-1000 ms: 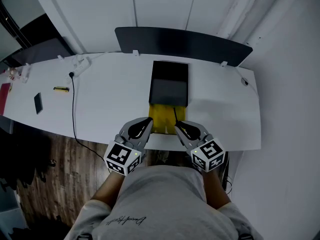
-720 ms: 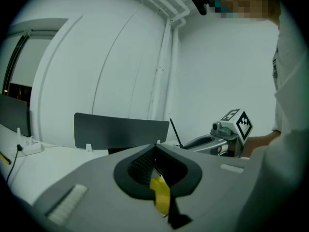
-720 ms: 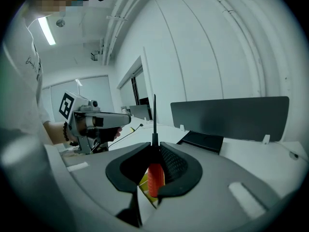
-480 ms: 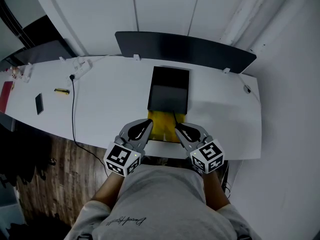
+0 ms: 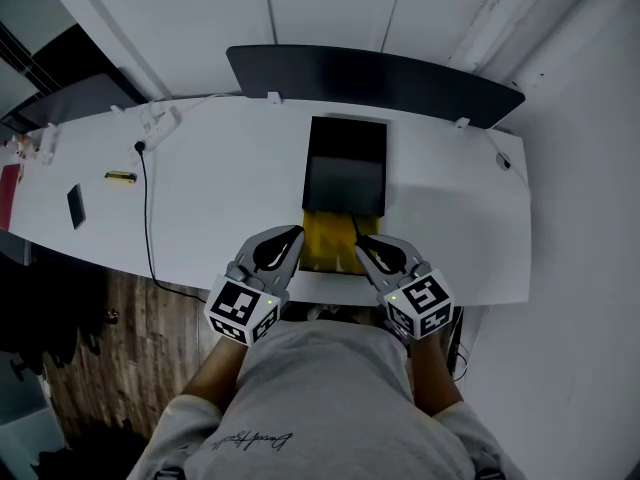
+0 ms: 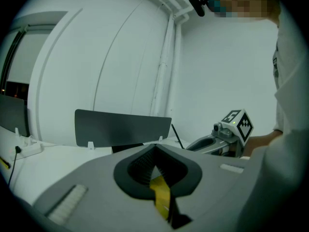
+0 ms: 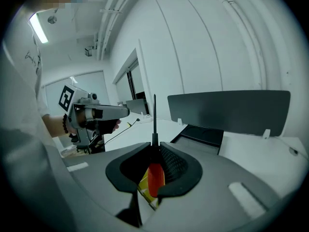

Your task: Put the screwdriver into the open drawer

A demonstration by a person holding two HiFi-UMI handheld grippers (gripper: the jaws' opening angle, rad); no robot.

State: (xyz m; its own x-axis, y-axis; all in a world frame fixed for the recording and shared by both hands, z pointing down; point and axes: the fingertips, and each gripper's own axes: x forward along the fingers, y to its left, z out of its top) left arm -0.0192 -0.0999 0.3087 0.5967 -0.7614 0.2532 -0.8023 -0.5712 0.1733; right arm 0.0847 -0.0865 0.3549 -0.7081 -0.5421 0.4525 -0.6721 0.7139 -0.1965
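A black drawer unit [image 5: 345,173] sits mid-table with its yellow drawer [image 5: 325,240] pulled out toward me. My right gripper [image 5: 364,242] hovers at the drawer's front right corner, shut on the screwdriver [image 7: 155,178]. The orange-red handle sits between the pads and the thin black shaft [image 7: 154,115] sticks out past the tips. My left gripper [image 5: 292,236] is at the drawer's front left corner, its tips together and nothing in them. In the left gripper view the yellow drawer [image 6: 161,195] shows below the jaws, and the right gripper [image 6: 193,144] with the screwdriver's shaft [image 6: 176,135] is on the right.
A dark screen panel [image 5: 370,78] stands along the table's back edge. A black cable [image 5: 148,198], a power strip [image 5: 160,120], a phone [image 5: 76,205] and a small yellow item [image 5: 122,177] lie on the left. The table's front edge [image 5: 320,288] runs beneath both grippers.
Both grippers have shifted slightly by the drawer's front, and the head view has moved a little. The right gripper still holds the screwdriver.
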